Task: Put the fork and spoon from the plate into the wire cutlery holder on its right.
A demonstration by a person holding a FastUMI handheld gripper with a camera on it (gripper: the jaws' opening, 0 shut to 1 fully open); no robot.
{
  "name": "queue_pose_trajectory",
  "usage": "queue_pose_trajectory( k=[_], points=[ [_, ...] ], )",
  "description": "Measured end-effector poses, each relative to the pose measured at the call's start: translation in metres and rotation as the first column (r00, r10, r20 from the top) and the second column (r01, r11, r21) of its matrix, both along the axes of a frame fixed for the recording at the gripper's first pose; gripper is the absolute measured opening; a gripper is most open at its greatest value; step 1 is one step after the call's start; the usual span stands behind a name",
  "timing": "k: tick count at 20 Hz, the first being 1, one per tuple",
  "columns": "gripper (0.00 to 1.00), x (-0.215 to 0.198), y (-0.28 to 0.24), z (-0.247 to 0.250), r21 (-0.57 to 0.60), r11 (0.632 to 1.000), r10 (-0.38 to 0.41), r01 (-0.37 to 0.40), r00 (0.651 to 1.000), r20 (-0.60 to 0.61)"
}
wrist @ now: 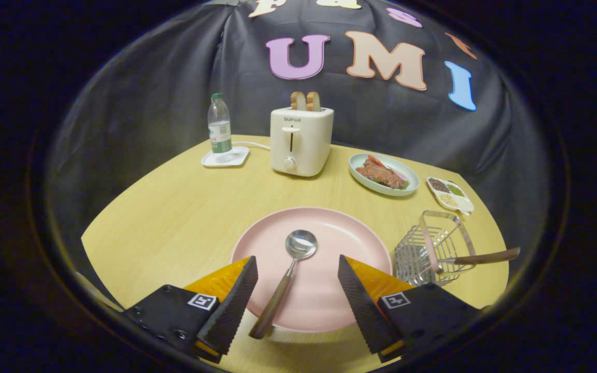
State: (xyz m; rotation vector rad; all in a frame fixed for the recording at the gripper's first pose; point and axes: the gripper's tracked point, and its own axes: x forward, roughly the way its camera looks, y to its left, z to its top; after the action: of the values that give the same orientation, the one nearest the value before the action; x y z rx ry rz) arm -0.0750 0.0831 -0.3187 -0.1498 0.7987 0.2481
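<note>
This was a staged dining setup inside a booth, not a real kitchen. A black cloth [164,98] hung as the wall behind a round wooden table [174,212]. At the upper middle of the frame a toaster [301,141] held two bread slices, with a water bottle [219,124] to its left. To the upper right sat a dish of food [383,174] and a small tray of seasonings [450,194]. A pink plate [329,243] lay in the lower middle.
</note>
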Motion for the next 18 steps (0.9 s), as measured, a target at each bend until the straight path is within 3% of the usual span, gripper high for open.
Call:
queue_pose_trajectory(
  k=[1,9,13,18],
  points=[
    [0.99,-0.001,0.002,-0.004,-0.008,1.0,-0.001,0.001,1.0,-0.01],
    [0.54,-0.009,0.001,-0.031,-0.073,0.997,-0.024,0.016,0.993,-0.113],
    [0.42,-0.019,0.002,-0.037,-0.078,0.997,-0.011,-0.002,0.986,-0.168],
    [0.16,-0.021,-0.009,-0.035,-0.111,0.994,-0.026,0.007,0.984,-0.174]
  ],
)
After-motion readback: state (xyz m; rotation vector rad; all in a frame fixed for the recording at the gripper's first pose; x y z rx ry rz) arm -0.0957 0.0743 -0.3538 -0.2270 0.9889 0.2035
